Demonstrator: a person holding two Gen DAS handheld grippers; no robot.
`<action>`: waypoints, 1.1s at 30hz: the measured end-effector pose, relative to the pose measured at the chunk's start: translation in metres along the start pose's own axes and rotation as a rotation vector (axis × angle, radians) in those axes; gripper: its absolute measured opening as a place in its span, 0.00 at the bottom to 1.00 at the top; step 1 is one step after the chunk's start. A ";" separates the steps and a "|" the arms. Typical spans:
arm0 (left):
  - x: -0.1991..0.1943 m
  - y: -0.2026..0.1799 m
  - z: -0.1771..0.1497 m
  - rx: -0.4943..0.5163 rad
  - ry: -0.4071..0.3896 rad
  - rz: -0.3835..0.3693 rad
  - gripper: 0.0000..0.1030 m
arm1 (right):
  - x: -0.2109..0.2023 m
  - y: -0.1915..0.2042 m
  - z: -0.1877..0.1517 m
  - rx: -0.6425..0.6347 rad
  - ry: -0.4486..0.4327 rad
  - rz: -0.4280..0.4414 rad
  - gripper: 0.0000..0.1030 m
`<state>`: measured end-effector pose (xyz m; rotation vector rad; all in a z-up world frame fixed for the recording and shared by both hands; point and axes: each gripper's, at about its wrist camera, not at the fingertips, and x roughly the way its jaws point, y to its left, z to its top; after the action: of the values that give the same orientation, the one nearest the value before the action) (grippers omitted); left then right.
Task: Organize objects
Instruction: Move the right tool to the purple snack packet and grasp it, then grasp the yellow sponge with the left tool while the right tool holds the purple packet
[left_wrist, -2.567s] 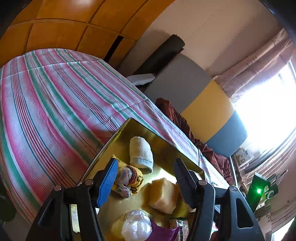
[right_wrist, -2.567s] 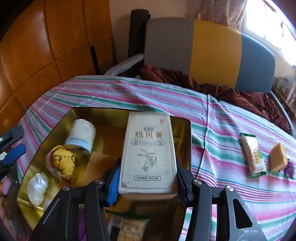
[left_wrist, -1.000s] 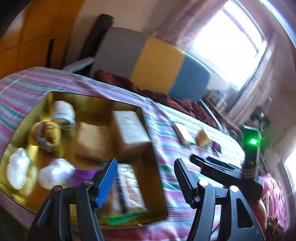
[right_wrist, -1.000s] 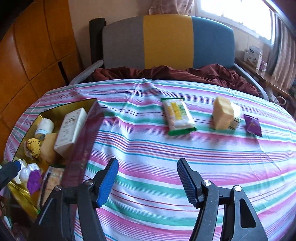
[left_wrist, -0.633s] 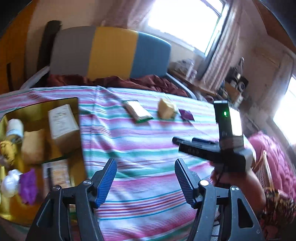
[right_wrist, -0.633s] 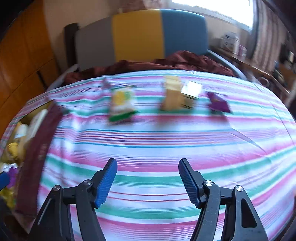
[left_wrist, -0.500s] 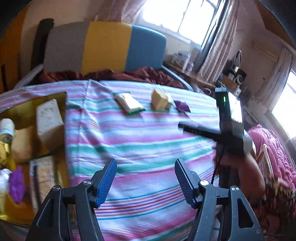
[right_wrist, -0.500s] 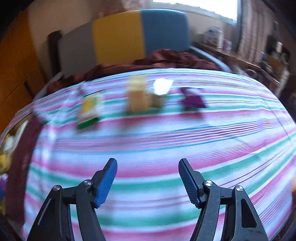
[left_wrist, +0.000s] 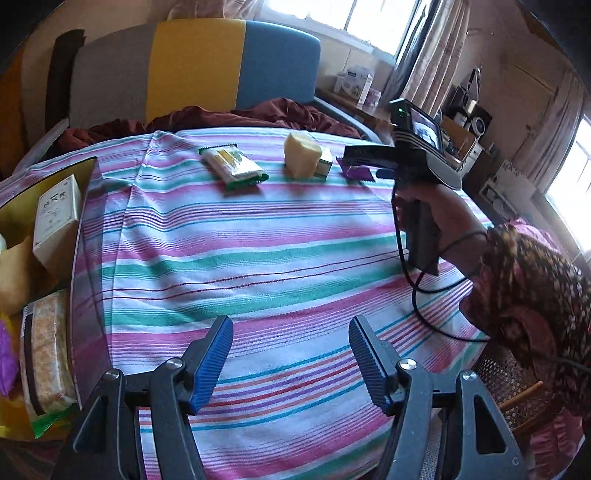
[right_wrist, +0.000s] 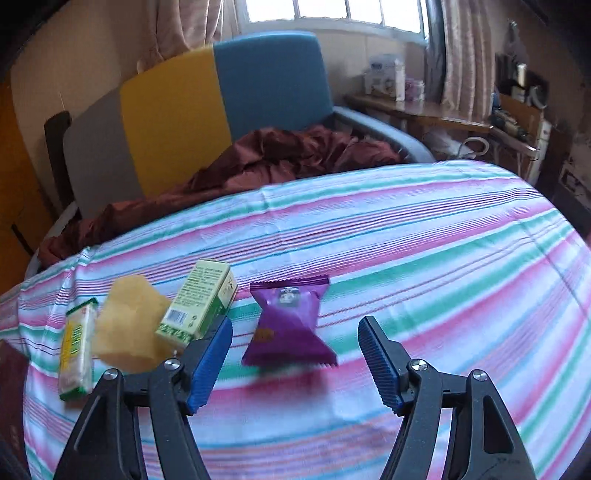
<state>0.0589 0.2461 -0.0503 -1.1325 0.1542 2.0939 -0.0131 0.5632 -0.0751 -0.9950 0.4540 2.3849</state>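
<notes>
white box (left_wrist: 57, 210) now in gold tray (left_wrist: 22, 199), beside cracker pack (left_wrist: 44, 350).

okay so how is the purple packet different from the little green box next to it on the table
The purple packet is a soft, crimped wrapper lying flat; the green box is a stiff carton with printed text and a barcode. The packet lies alone on the cloth; the box sits against a yellow sponge. Both rest on the striped tablecloth, outside the tray.
</notes>
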 end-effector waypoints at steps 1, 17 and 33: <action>0.002 -0.001 0.001 0.001 0.006 -0.001 0.64 | 0.007 0.000 0.001 -0.003 0.005 -0.004 0.66; 0.045 -0.017 0.058 -0.023 0.002 0.004 0.64 | 0.005 -0.001 -0.019 -0.007 0.005 -0.016 0.37; 0.150 -0.040 0.179 0.013 -0.030 0.154 0.72 | -0.008 -0.026 -0.032 0.128 -0.031 -0.003 0.37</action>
<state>-0.0864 0.4330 -0.0476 -1.1114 0.2473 2.2401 0.0245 0.5669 -0.0936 -0.8994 0.5858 2.3329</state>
